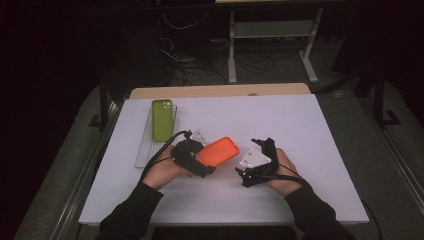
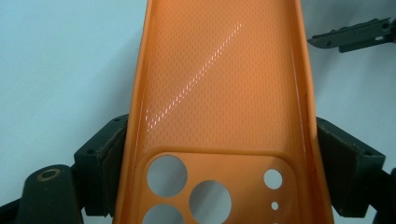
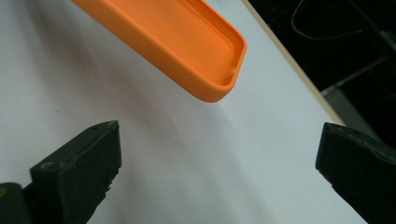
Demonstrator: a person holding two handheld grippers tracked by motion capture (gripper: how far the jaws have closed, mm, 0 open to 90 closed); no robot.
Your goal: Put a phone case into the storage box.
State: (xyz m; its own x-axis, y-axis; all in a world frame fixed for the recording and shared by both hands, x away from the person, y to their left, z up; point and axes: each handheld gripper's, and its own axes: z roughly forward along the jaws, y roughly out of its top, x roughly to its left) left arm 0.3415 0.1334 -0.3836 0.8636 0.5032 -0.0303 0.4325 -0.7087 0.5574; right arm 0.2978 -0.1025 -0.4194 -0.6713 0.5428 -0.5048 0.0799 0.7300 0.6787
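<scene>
Orange phone case [image 1: 218,151] sits just below the middle of the high view, held above the white table [image 1: 300,125] with our left gripper [image 1: 192,159] clamped across its camera-hole end. To hand it over well, we judge the grip must stay firm and the case level while the free end is offered. Our right gripper [image 1: 256,159], right of centre, waits with jaws wide apart, aimed at that end.

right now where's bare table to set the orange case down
Free: the wide right half of the table, beyond the right tongs, and the near strip along the front edge. Crowded: the left, where the green case lies on a clear tray beside the left tongs clamping the orange case.
</scene>
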